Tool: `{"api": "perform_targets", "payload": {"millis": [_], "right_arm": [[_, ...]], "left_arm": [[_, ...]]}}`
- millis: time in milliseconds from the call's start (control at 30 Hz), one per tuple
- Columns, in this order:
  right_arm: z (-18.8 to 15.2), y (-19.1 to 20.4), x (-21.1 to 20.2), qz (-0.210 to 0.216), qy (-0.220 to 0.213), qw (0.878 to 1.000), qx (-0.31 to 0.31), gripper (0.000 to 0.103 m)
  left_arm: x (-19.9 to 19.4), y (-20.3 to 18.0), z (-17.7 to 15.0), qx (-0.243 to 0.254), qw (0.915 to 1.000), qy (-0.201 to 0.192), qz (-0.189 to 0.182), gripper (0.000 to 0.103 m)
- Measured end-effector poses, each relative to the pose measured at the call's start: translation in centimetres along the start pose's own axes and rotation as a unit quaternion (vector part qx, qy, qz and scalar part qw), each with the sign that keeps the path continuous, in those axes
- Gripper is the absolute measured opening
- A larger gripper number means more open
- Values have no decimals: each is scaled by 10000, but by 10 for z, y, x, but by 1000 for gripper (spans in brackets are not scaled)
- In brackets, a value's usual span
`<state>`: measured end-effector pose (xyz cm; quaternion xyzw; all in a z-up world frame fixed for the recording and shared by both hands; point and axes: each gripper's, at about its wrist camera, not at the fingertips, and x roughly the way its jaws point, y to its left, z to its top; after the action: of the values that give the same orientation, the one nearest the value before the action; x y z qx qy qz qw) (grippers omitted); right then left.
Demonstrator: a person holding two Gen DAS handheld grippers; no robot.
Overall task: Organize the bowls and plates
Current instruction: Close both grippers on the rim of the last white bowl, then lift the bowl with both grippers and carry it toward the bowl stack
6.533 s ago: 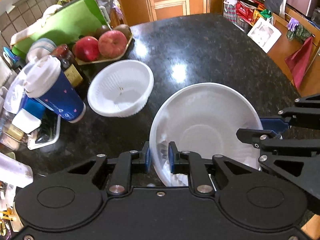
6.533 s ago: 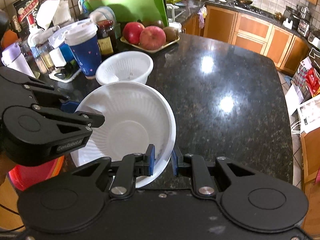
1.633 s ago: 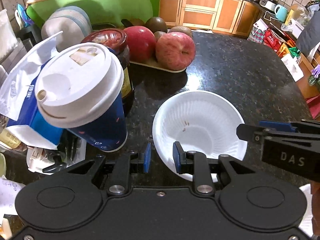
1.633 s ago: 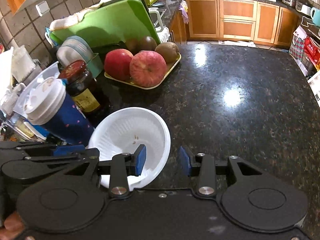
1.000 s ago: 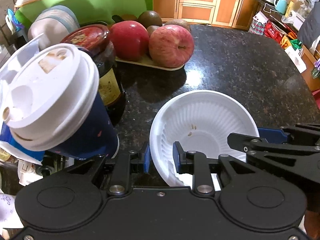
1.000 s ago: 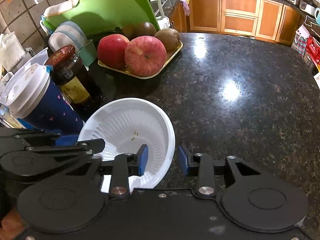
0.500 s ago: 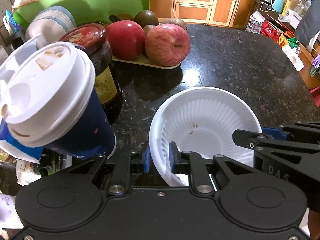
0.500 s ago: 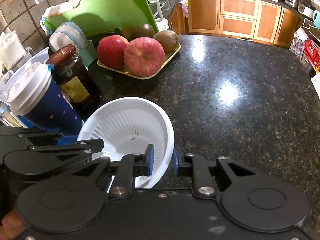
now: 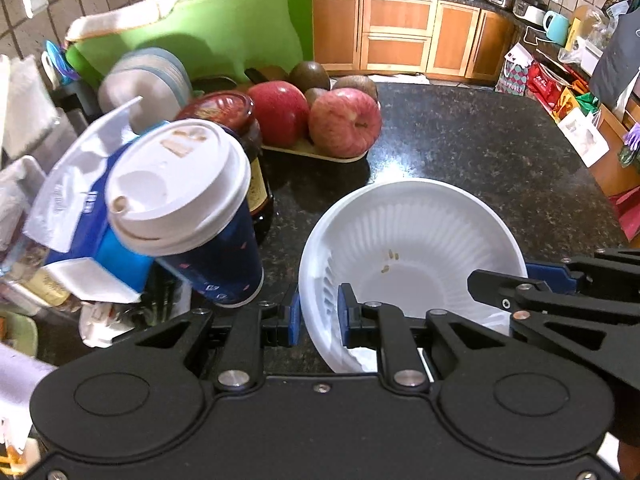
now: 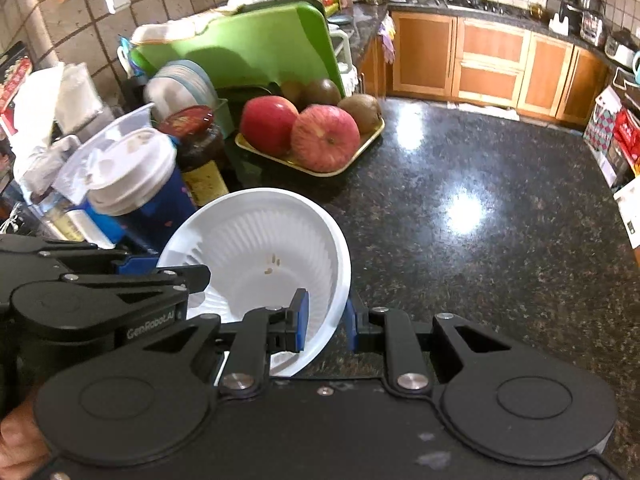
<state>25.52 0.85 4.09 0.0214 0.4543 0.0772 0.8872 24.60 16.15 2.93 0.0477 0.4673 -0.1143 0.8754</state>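
A white ribbed bowl (image 9: 416,256) with a few crumbs inside is held over the black granite counter (image 9: 480,148), tilted. My left gripper (image 9: 318,316) is shut on its left rim. My right gripper (image 10: 324,322) is shut on its right rim, and the bowl shows there too (image 10: 256,260). Each gripper's body shows at the edge of the other's view. A stack of plates (image 9: 148,84) stands upright in a rack at the back left.
A blue paper cup with white lid (image 9: 188,208) and a red-lidded jar (image 9: 228,120) stand close left of the bowl. A tray of apples and kiwis (image 9: 328,120) lies behind. A green cutting board (image 9: 224,32) leans at the back. Clutter fills the left edge.
Both grippers closed onto the bowl's rim within the last second. The bowl is now lifted and tilted, and both views have pulled up and back a little.
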Motion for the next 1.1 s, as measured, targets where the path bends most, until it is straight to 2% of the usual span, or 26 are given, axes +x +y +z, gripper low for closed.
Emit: {"api": "perform_targets", "payload": {"millis": [333,633,900,1100], "right_arm": [[-21,3,-53,29,-285,9995,-131,21],[-52,-18,-100,-123,-509,9986,-108,21],[-82,-47,-135,-315,-605,9977,38,21],[-104,-64,-143,-432,-525,9976,131,21]], "left_arm": [[-34,-14,-10,164,9995,-265,-15,24],[-57,-45,-27,480,9977,-423,-227,24],[-60,-78,-41,809,9949,-349,-483,25],[-64,-100,-55,1033,9926,-314,-564,25]]}}
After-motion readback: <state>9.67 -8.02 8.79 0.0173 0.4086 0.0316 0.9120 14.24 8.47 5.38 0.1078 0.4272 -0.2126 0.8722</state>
